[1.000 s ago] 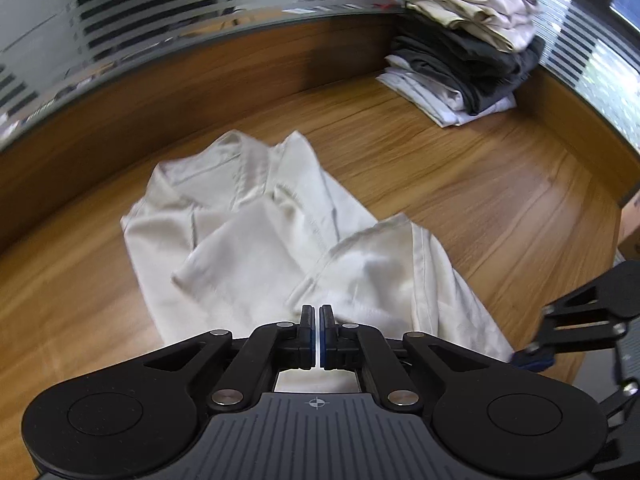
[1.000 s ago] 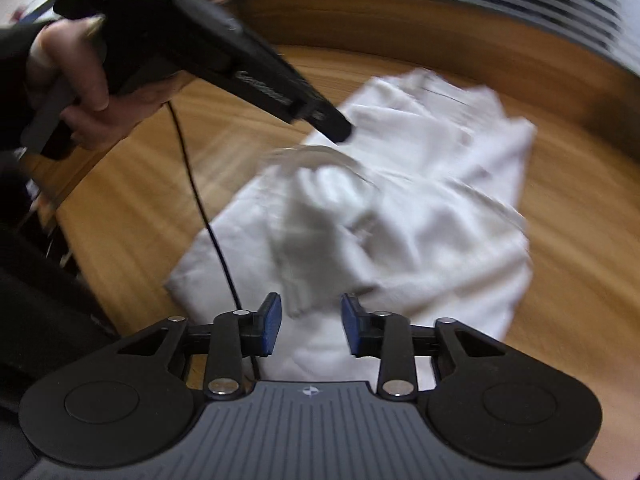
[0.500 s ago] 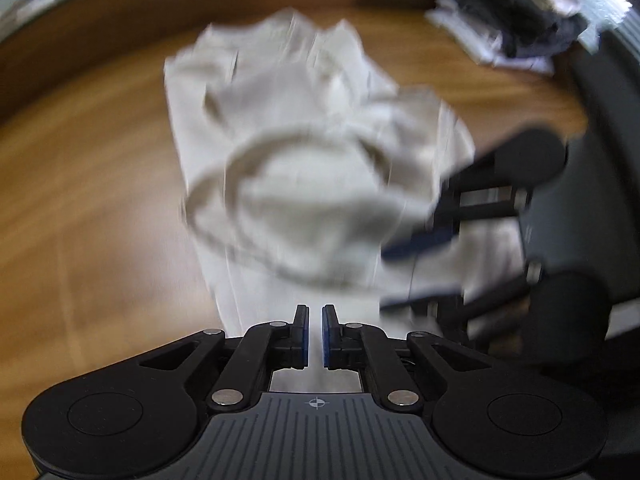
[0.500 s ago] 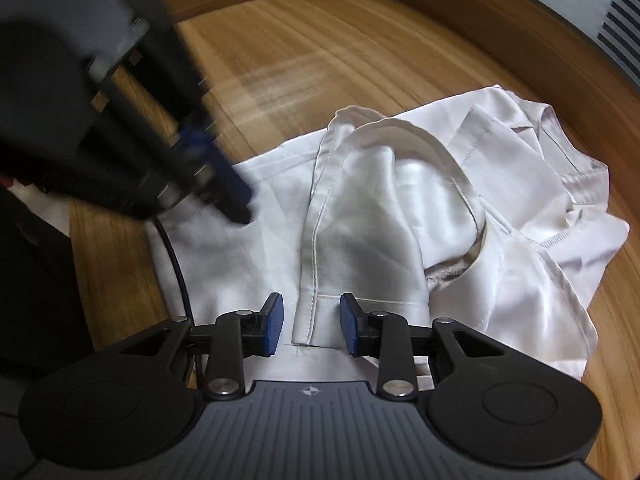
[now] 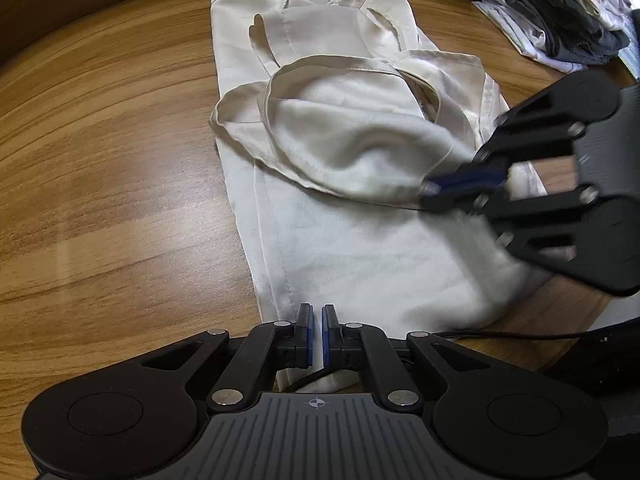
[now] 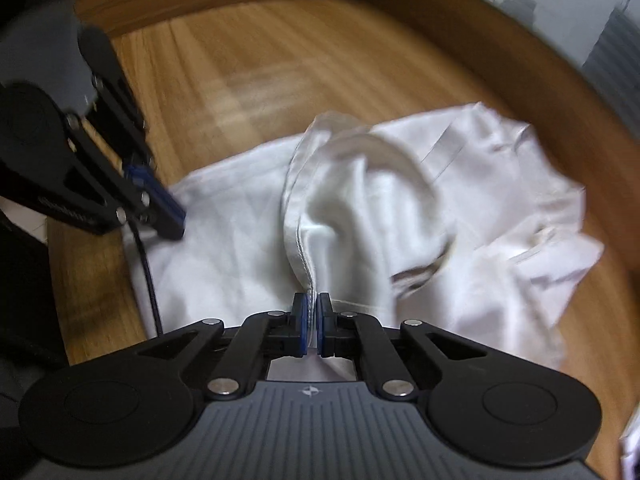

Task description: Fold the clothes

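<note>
Gripping now: the right gripper (image 6: 312, 312) has closed its jaws on the stitched hem (image 6: 301, 248) of the cream shirt (image 5: 360, 216); half a second ago the jaws stood apart around this same edge.
Left gripper: the left gripper (image 5: 317, 332) is clenched almost completely, with only a thin slit between the pads; it sits over the near edge of the shirt, but I cannot tell if any cloth is caught between them.
Shirt place: it lies lengthwise on the wooden table (image 5: 112, 184), collar at the far end, one folded flap puffed up in the middle.
Change in view: the left camera now looks steady and sharp at the shirt, while a moment before it was blurred by movement.
Meaning for task: the hem is secured, so I judge the next fold can begin; the bottom part is not yet folded over.
Far right: a stack of folded clothes (image 5: 560, 12) waits on the table.
Near edge: a black cable (image 5: 508, 335) runs under the shirt corner.
</note>
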Available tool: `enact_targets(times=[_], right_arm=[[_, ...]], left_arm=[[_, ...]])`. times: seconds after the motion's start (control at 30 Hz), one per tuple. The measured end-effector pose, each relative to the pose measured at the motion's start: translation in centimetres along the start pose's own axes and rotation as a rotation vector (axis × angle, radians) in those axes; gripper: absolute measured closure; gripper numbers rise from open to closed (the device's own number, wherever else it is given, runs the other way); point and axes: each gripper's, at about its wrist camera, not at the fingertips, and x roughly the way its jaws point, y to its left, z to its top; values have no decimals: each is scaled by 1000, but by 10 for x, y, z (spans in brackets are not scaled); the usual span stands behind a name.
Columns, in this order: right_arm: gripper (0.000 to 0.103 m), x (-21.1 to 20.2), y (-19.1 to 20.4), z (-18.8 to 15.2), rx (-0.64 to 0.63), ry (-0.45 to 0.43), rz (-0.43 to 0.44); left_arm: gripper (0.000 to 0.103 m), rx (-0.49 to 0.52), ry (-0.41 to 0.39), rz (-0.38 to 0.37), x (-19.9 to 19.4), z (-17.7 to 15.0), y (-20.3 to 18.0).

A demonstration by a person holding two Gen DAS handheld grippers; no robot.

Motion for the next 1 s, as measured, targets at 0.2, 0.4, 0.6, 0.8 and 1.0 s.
enact_targets(times=[0.2,0.4,0.6,0.8,1.0], right_arm=[[99,-30,-28,12,-9,-59,-105],[98,-9,-82,17,66,-3,-193],[81,-14,-107,11,130,2,-195],[80,-41,-99,-6,127,-11,-77],[80,-44,-59,-24,25,11,79]], left_arm=[[96,2,-3,-15,0,0,3],[96,20,-3,-14,-1,0,2],[87,93,-46,15,-10,-1,-6],[76,205,-96,33,-12,16,-21],[71,302,-86,36,-6,30,-30]])
